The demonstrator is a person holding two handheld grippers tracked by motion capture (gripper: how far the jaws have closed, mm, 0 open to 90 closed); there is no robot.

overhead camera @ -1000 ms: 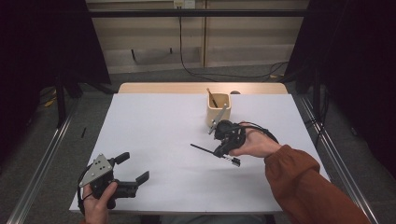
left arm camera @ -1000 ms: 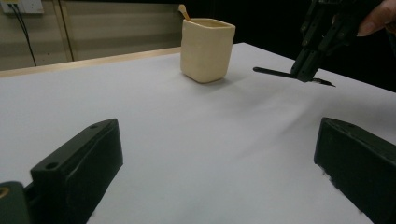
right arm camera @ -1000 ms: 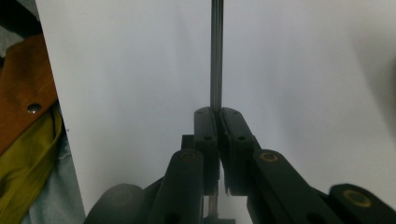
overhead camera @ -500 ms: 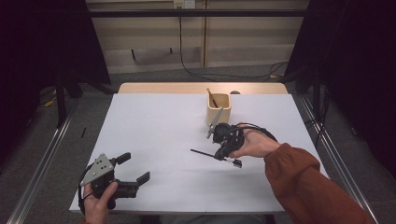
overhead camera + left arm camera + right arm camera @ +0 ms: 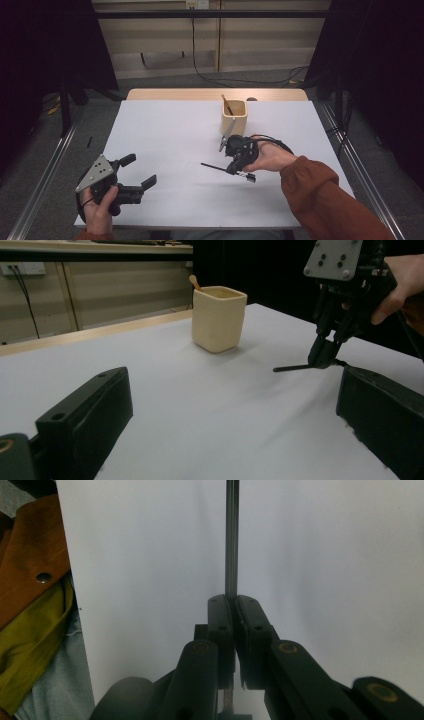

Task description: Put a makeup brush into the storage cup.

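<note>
Beige cup (image 5: 233, 117) (stick inside) stands just beyond the clamped rod (image 5: 214, 166).

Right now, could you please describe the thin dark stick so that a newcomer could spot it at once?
Start at the white table and find the beige cup near its far edge. Just in front of it, the right hand-held gripper is shut on a thin dark stick. Unlike the wooden stick standing in the cup, it is black and roughly level.
</note>
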